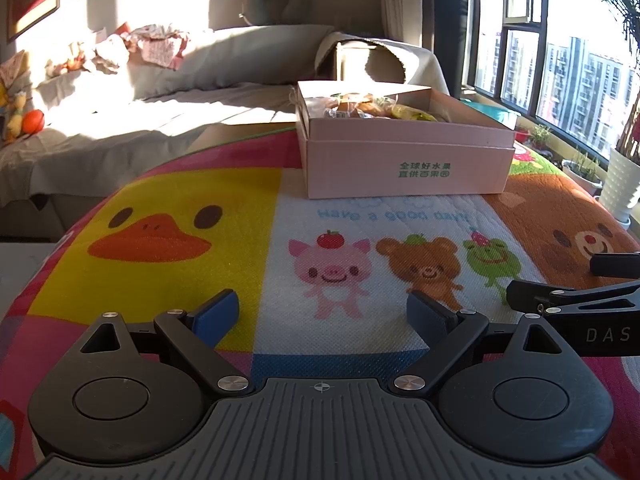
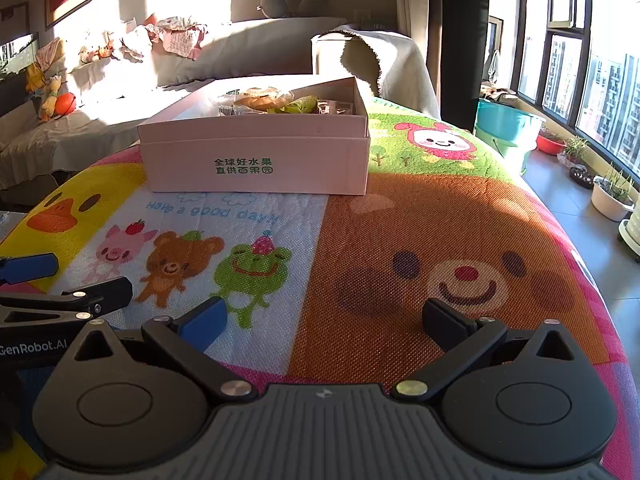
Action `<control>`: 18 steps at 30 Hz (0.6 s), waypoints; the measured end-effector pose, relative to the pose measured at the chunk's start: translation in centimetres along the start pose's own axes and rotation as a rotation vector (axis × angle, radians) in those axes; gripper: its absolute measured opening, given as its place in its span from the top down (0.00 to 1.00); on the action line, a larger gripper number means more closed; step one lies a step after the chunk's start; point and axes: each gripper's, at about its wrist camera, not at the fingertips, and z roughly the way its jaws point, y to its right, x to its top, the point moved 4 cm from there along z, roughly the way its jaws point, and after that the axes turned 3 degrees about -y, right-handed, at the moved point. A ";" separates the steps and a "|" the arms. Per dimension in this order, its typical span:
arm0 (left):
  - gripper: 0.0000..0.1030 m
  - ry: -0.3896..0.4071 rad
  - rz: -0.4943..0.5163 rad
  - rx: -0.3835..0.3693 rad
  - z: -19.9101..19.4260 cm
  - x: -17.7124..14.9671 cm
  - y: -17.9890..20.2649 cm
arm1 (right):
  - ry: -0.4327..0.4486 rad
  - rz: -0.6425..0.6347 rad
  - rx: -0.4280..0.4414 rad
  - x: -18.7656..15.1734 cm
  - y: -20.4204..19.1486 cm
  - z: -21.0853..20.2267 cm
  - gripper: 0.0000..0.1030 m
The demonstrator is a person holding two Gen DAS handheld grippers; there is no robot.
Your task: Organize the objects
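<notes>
A pale pink box point(image 1: 408, 160) with green lettering stands open near the table's point(image 2: 460, 208) far edge, holding wrapped snacks point(image 2: 276, 102). The left gripper point(image 1: 323, 312) and right gripper point(image 2: 326, 318) hover near the table's near edge, fingers spread wide and empty.

The left gripper point(image 1: 322, 314) hangs low over the cartoon mat point(image 1: 180, 216), jaws wide and empty; the pink box point(image 1: 408, 160) of wrapped food sits farther back. The right gripper point(image 1: 580, 280) pokes in beside it.

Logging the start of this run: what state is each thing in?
Left gripper: open, empty.
Right gripper: open, empty.
Pink box: lid off, upright on the mat, holding wrapped snacks.
</notes>
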 end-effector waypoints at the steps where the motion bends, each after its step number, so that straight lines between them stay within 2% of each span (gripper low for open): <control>1: 0.07 0.000 0.000 -0.001 0.0 0.0 0.0 | 0.000 0.000 -0.001 0.0 0.0 0.0 0.00; 18: 0.07 0.000 -0.006 -0.005 0.1 0.1 0.0 | 0.001 -0.001 -0.001 0.0 0.0 0.0 0.00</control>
